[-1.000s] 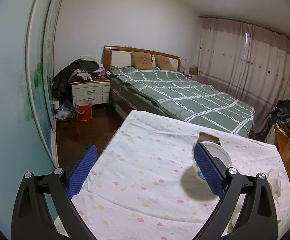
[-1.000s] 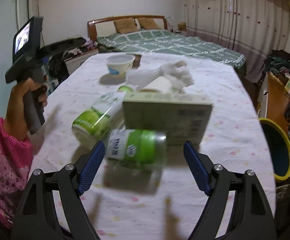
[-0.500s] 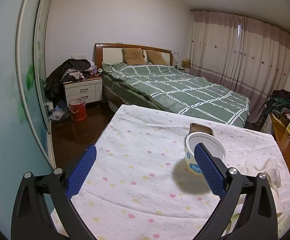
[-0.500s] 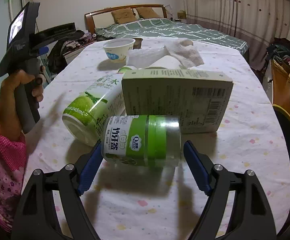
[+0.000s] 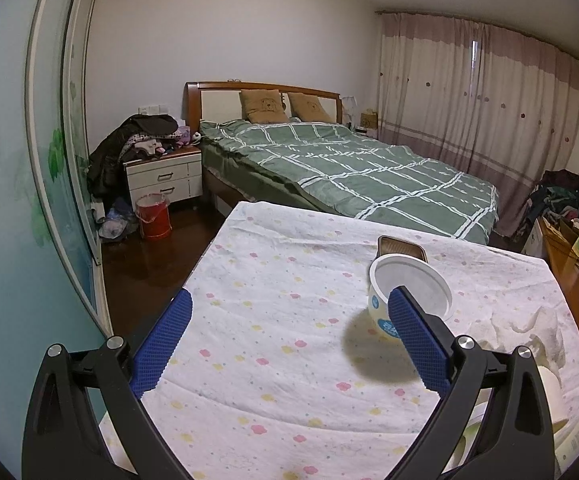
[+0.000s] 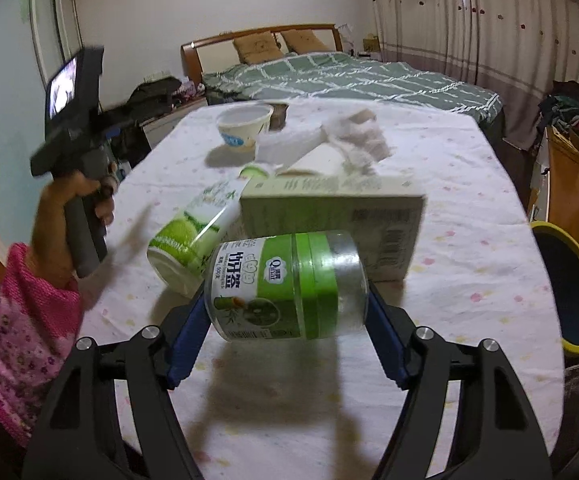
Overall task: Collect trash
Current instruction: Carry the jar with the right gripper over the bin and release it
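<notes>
Sideways, a green-labelled jar (image 6: 289, 286) sits clamped in the just-closing right tongs (image 6: 285, 330); the left tongs (image 5: 289, 344) gape, holding nothing.

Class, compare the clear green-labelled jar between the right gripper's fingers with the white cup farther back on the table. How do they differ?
The jar lies on its side; the cup stands upright. The jar is clear with a green label; the cup is white with blue print. The jar sits between the right gripper's blue fingers; the cup stands alone. Both rest above the spotted tablecloth.
</notes>
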### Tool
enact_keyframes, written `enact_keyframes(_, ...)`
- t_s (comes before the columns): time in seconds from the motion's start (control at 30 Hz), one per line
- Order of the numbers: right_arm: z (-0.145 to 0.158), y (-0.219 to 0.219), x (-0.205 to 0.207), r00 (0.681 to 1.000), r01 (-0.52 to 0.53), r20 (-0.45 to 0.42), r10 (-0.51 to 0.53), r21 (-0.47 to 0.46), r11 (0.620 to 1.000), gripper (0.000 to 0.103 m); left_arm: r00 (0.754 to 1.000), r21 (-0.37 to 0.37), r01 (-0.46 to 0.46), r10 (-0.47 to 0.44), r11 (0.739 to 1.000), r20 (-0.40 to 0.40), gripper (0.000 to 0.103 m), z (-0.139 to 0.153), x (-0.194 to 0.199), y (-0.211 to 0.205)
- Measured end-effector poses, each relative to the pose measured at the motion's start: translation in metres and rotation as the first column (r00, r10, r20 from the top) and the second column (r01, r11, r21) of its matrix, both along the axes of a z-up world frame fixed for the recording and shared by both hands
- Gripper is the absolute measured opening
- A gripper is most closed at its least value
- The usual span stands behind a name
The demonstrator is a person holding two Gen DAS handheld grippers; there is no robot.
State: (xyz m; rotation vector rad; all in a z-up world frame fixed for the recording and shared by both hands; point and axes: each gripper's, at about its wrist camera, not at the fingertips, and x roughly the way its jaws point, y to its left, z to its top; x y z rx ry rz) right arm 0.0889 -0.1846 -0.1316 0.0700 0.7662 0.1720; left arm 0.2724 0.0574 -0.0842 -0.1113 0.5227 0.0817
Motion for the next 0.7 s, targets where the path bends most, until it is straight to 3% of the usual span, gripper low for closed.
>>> enact_keyframes(0.17, 0.03, -0.042, -0.007, 0.99, 0.101, 0.095, -0.101, -0.003, 0.995, 0.069, 1.0, 0.001, -0.001, 0.001, 1.0, -0.005, 0.097, -0.001, 0.0, 0.0)
enact_keyframes(0.37, 0.043, -0.146, 0.006, 0.927, 0.356, 0.119, -0.356, 0.026, 0.934, 0.069, 1.0, 0.007, 0.0, 0.0, 1.0, -0.013, 0.097, -0.004, 0.003, -0.001)
enact_keyframes(0.5, 0.03, -0.229, 0.019, 0.85, 0.524, 0.062, -0.523, 0.004, 0.852, 0.069, 1.0, 0.019, 0.003, -0.003, 1.0, -0.023, 0.097, -0.007, 0.005, -0.004)
enact_keyframes(0.7, -0.02, -0.309, 0.043, 0.787, 0.608, -0.097, -0.609, -0.042, 0.792, 0.069, 0.999, 0.043, 0.005, -0.004, 0.999, -0.037, 0.097, -0.012, 0.009, -0.009)
